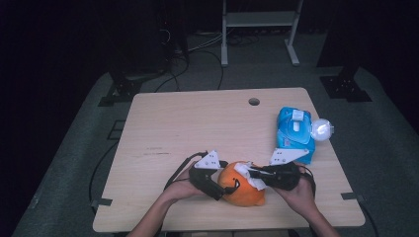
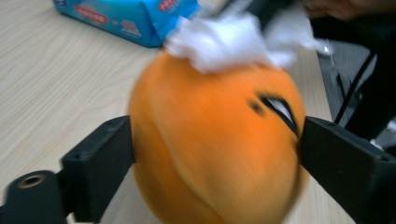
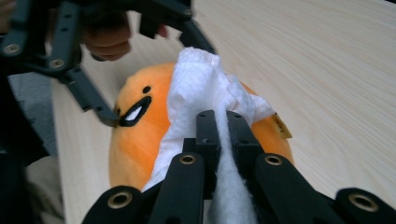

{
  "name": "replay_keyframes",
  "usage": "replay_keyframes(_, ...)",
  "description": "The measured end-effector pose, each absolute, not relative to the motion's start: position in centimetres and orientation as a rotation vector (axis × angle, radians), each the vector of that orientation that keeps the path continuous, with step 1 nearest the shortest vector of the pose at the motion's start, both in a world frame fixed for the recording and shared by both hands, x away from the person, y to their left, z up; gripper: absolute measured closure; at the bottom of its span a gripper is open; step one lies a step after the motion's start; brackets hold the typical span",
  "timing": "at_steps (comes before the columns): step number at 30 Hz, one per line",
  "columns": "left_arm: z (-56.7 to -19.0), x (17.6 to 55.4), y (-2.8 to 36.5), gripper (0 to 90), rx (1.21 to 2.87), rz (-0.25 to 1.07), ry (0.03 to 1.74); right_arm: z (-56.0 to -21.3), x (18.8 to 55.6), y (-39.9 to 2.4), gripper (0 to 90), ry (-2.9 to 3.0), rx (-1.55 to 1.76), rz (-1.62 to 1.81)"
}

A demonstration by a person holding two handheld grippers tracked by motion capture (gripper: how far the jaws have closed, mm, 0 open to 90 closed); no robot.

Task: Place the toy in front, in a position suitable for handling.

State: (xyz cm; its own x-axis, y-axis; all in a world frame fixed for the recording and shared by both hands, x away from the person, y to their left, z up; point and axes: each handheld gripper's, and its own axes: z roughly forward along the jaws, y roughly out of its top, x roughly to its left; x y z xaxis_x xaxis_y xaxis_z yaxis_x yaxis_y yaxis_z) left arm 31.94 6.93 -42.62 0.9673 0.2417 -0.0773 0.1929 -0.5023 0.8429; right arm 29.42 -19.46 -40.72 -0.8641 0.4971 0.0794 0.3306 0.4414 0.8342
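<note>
At the near table [image 1: 163, 128] edge, between both hands: orange plush [image 1: 243, 190], lying on the wood. Left gripper [image 1: 228, 190] spread wide, 2 jaws flanking the plush, each against a side. Right gripper [image 3: 219, 122] pinched tight on a white wipe [image 3: 201, 84] draped over the plush top. Farther right: blue wipes pack [image 1: 295, 131].

The soft toy [image 1: 243, 187] was bright orange, with a small black eye and a black-rimmed white mouth. The tissue [image 3: 205, 88] on it was plain white. Both hand-held grippers were black. The packet [image 1: 295, 133] was sky blue with red and white print. The bench [image 1: 197, 123] was pale wood grain.
</note>
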Motion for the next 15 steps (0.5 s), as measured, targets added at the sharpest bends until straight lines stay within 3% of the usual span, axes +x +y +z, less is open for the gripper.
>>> replay_keyframes(4, -43.0, 31.8, 6.7, 15.3, 2.134, 0.065, 0.296, -40.6, 29.2, -19.1, 84.2, 2.513, 0.714, 1.381)
replay_keyframes(6, -42.8, 31.4, 6.4, 23.2, 2.143, 0.104, 0.267, -40.2, 28.8, -18.3, 84.2, 2.501, 0.682, 1.394)
replay_keyframes(10, -42.5, 30.6, 6.2, 26.1, 2.168, 0.157, 0.198, -39.7, 28.1, -16.4, 84.3, 2.500, 0.599, 1.367)
replay_keyframes(15, -42.7, 30.8, 6.6, 27.9, 2.162, 0.147, 0.195, -40.0, 28.9, -17.6, 84.2, 2.489, 0.669, 1.381)
